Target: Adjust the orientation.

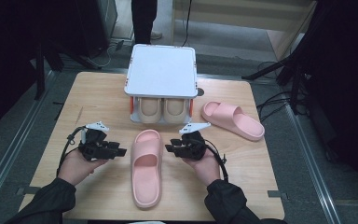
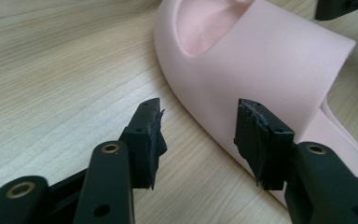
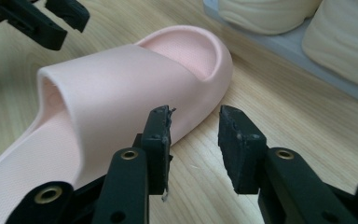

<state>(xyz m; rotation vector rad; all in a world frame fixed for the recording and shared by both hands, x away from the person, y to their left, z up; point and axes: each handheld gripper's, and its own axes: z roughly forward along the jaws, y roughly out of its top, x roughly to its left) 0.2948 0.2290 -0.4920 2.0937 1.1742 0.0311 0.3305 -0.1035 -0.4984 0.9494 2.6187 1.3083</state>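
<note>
Pale wooden boards make up the table [image 1: 98,93], which stands on a grey floor with dark stands and cables around it.

At the left of the high view, the left gripper [image 1: 121,152] is held in the person's left hand [image 1: 74,167], low over the wood and pointing toward the middle. In the left gripper view its black fingers [image 2: 144,140] stand apart with nothing between them; one hangs over bare wood, the other sits just at the outer edge of the slipper's strap.

Between the two grippers lies the soft pink foam slipper with a broad strap [image 1: 146,167], sole down, its toe toward the far side and its heel near the table's front edge.

Behind it, at the far middle of the table, stands a small white-topped shoe rack with red uprights [image 1: 161,70]. A pair of cream foam slippers [image 1: 161,109] sits side by side on its lower level, toes facing the person.

On the slipper's other side, the right gripper [image 1: 168,148], held in the right hand [image 1: 206,168], points inward at the strap. Its fingers [image 3: 158,140] are also spread and empty, close beside the slipper's side wall.

Farther right, a second pink foam slipper [image 1: 233,120] lies at an angle, well apart from the first.
</note>
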